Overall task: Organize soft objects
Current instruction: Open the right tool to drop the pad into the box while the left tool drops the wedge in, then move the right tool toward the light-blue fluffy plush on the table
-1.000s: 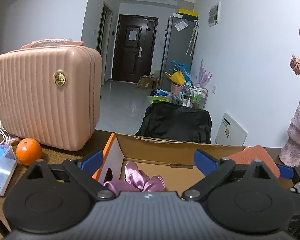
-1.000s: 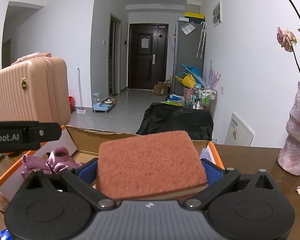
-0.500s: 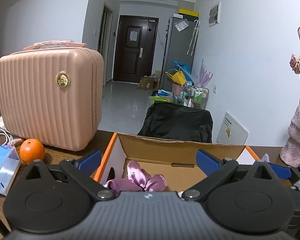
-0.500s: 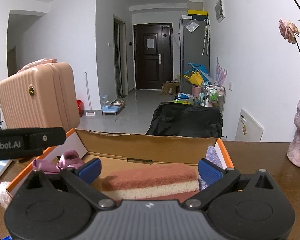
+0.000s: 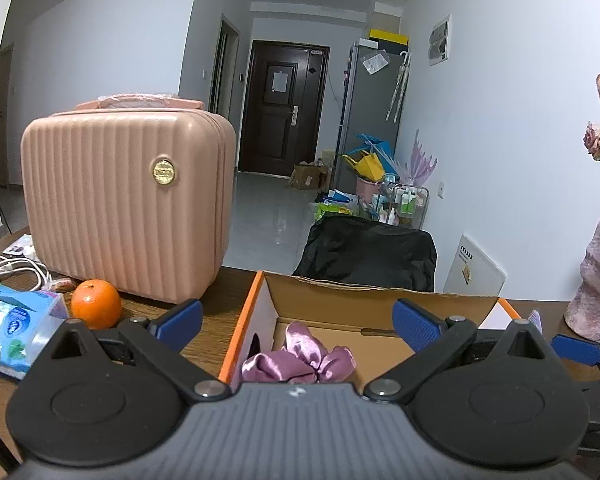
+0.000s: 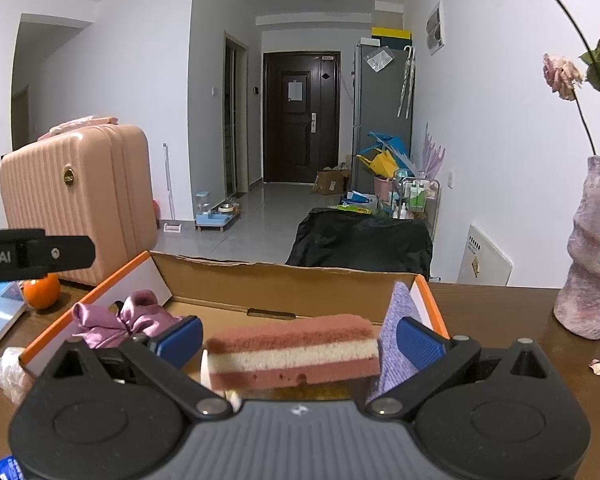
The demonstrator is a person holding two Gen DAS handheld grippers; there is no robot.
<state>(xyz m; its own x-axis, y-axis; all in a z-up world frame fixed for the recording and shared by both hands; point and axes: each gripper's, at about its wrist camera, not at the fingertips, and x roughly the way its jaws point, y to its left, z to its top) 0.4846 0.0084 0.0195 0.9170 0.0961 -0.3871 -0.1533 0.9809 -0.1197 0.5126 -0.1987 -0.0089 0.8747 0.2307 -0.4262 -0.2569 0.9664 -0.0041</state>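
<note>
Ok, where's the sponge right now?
In the right wrist view the sponge lies inside the cardboard box, between the open right gripper fingers, purple cloth to its right.

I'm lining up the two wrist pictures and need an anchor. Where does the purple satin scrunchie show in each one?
Left wrist view: the purple satin scrunchie lies low in the centre, on the floor of the cardboard box, between the left claw's fingers.
Right wrist view: the scrunchie lies lower left, in the box's left end, left of the sponge.
Shared landmark: the pink suitcase, behind the box's left side.
</note>
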